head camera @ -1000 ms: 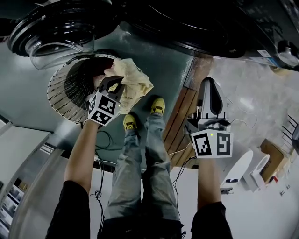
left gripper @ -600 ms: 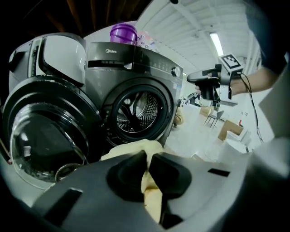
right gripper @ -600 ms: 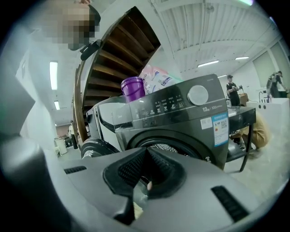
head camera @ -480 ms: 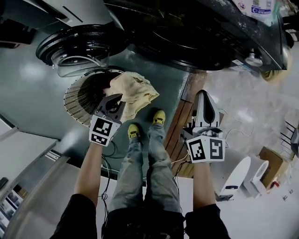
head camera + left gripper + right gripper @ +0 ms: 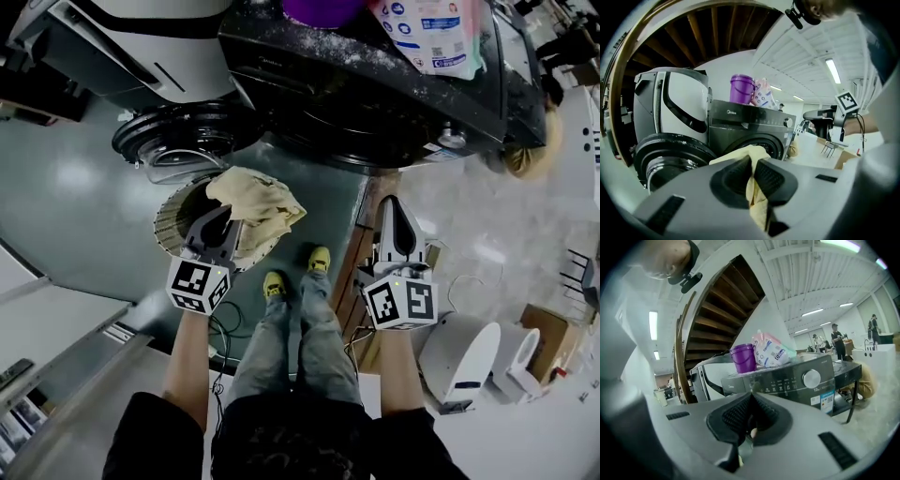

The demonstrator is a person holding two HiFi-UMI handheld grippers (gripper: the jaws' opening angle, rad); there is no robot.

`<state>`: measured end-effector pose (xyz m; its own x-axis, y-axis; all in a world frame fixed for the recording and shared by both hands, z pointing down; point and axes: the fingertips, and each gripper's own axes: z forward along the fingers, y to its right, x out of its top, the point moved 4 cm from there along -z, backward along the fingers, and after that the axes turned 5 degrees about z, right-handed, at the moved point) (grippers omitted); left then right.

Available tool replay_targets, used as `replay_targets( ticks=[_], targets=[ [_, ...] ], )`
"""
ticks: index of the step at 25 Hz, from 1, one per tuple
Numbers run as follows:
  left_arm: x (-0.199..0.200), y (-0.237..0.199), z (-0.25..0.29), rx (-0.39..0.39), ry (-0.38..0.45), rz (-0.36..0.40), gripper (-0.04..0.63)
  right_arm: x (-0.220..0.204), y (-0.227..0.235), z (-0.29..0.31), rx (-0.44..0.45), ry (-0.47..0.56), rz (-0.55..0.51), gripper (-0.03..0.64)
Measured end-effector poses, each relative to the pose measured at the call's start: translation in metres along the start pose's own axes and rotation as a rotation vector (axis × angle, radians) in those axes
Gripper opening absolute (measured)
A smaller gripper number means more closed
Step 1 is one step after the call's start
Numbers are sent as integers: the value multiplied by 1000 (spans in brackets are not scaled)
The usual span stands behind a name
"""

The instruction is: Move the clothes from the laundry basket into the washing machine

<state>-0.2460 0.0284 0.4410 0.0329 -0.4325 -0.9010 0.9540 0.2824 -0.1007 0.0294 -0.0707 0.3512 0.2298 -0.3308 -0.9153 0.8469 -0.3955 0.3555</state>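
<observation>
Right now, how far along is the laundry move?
Done: the washing machine has its door open; whether any clothes are inside, I cannot tell. In hand: the left gripper is shut on a yellow cloth, held above the laundry basket, not yet at the drum. The right gripper is shut with nothing in it. Left: load this cloth; the basket's dark inside may hold more.

- The grey-green floor (image 5: pixel 75 187) bears the round laundry basket (image 5: pixel 169 220) at left, just beyond the person's yellow shoes (image 5: pixel 275 283).
- Wooden boards (image 5: pixel 361 248) lie right of the shoes; cables (image 5: pixel 220 323) trail nearer.
- On the far side stands a dark washing machine (image 5: pixel 375 103), with a purple bucket (image 5: pixel 323 9) and a printed pouch (image 5: pixel 427 33) on top.
- A white machine (image 5: pixel 141 47) stands to its left.
</observation>
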Motion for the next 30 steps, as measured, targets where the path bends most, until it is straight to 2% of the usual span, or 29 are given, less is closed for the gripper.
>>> replay_targets(
  ticks=[4, 9, 16, 27, 30],
  targets=[
    [50, -5, -22, 21, 62, -9, 26, 29, -15, -8, 10, 19, -4, 6],
    [111, -8, -45, 36, 112, 18, 26, 64, -21, -25, -31, 56, 4, 5],
    [182, -4, -75, 38, 195, 60, 26, 113, -32, -45, -40, 107, -8, 6],
    [271, 20, -89, -1, 311, 142, 26, 172, -21, -77, -96, 207, -8, 6],
    [292, 29, -87, -20, 347, 139, 26, 187, -11, -87, -127, 225, -6, 5]
  ],
)
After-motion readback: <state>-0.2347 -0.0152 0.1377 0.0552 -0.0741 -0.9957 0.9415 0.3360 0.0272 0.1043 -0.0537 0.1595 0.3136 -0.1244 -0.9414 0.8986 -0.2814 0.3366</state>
